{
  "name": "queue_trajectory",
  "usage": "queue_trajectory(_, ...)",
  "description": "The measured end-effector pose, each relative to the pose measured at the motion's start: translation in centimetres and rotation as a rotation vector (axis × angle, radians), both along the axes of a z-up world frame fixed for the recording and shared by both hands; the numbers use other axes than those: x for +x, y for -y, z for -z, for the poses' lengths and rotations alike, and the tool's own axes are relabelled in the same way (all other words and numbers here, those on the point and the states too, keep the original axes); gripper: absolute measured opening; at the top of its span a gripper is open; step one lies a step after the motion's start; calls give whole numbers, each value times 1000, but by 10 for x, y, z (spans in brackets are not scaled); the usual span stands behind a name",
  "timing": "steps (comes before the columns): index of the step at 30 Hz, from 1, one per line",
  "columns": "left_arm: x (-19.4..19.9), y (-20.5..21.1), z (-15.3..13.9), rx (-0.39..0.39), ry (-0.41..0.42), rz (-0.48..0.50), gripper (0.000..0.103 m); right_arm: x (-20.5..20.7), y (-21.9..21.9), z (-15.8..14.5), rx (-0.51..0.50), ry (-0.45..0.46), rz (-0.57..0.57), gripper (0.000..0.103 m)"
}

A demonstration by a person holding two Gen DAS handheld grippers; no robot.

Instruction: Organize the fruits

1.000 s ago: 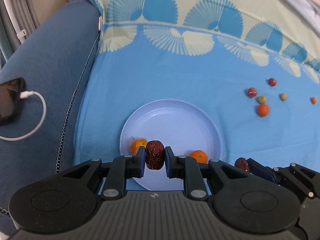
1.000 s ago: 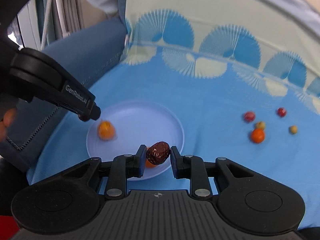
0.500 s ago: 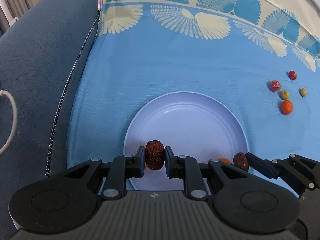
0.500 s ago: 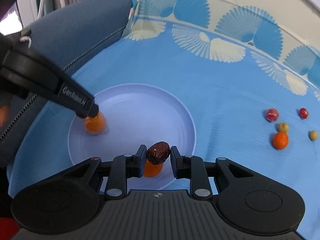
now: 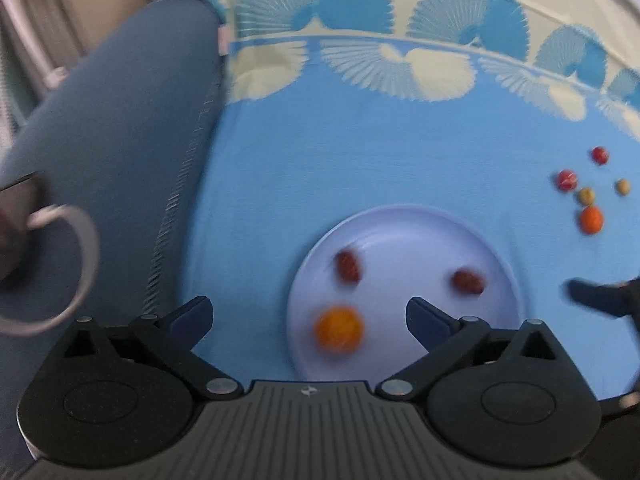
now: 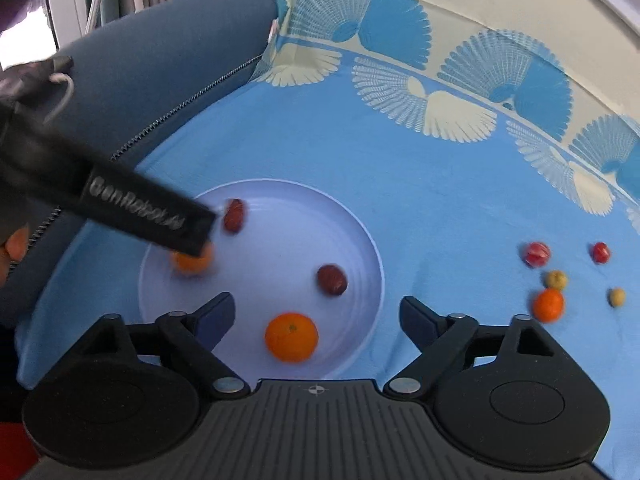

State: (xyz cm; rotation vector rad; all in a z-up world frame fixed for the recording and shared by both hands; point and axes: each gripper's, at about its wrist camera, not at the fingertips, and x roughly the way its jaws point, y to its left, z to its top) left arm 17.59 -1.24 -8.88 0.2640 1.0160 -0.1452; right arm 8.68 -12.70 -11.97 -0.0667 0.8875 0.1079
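Note:
A pale blue plate [image 5: 492,248] [image 6: 360,236] lies on the blue cloth. On it are two dark red dates [image 5: 348,266] [image 5: 468,281], also in the right wrist view [image 6: 234,215] [image 6: 332,279], and two oranges [image 6: 292,337] [image 6: 192,261]; the left wrist view shows one orange [image 5: 339,329]. My left gripper [image 5: 308,318] is open and empty over the plate's near left edge. My right gripper [image 6: 316,314] is open and empty above the plate's near side.
Several small loose fruits lie on the cloth to the right: an orange [image 6: 549,305], two red ones [image 6: 537,253] [image 6: 600,252] and two yellowish ones [image 6: 556,279]. A blue-grey cushion [image 5: 112,152] with a white cable [image 5: 80,240] lies at the left.
Both grippers have opened and let go of their dates, which now lie on the plate. Both grippers have drawn back and up a little; the left view is blurred by motion.

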Motion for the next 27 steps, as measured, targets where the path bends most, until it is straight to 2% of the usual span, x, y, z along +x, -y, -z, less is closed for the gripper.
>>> queue_trajectory(2,-20,-10,-9,-9,8,-32,103,-18,1,-10,30,-7,7,96)
queue_trajectory(6,-61,-26,-15,-32,-35,-77,103,-61,0,-25,65,-10,10,100)
queue_trajectory(9,-87,-34,-9,5,-52,-94,103,-88,-4,-28,101,-37,14,101)
queue_trajectory(12,-106,-39,-9,-6,-80,-103,103,-103,-7,-28,58,-40,1,101)
queue_trajectory(19,-139,-32,-36,-22,30,-63,103,-133,8,-49,75,64,73,102)
queue_trajectory(27,-161,-18,-52,-27,92,-28,103,-158,16,-63,84,133,99,102)
